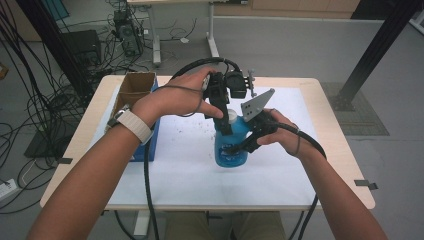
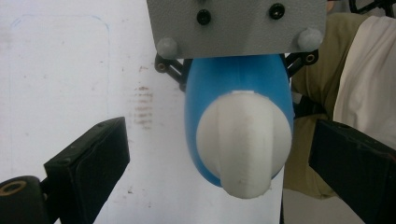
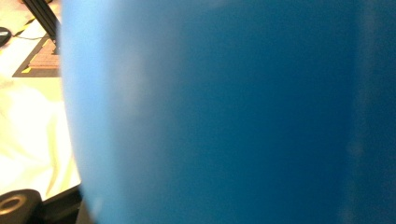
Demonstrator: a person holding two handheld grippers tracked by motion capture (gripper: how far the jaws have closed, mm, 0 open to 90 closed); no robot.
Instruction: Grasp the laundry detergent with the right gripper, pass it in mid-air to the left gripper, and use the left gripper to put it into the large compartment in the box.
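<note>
A blue bottle (image 1: 231, 151) with a white cap (image 1: 232, 117) stands upright on the white sheet (image 1: 175, 170) at mid-table. My right gripper (image 1: 240, 147) comes in from the right and is shut on the bottle's body; its grey plate (image 1: 256, 106) rises beside the neck. In the right gripper view the blue bottle wall (image 3: 233, 112) sits right against the lens. My left gripper (image 1: 225, 124) points down over the top of the bottle. In the left gripper view the left gripper (image 2: 224, 161) is open, and the cap (image 2: 243, 144) lies between the two jaws with a gap on each side.
An open cardboard box (image 1: 136, 89) stands at the table's back left, with a blue box (image 1: 153, 137) against its near side. Dark specks (image 1: 186, 125) dot the sheet left of the bottle. Cables trail from both grippers toward the near table edge.
</note>
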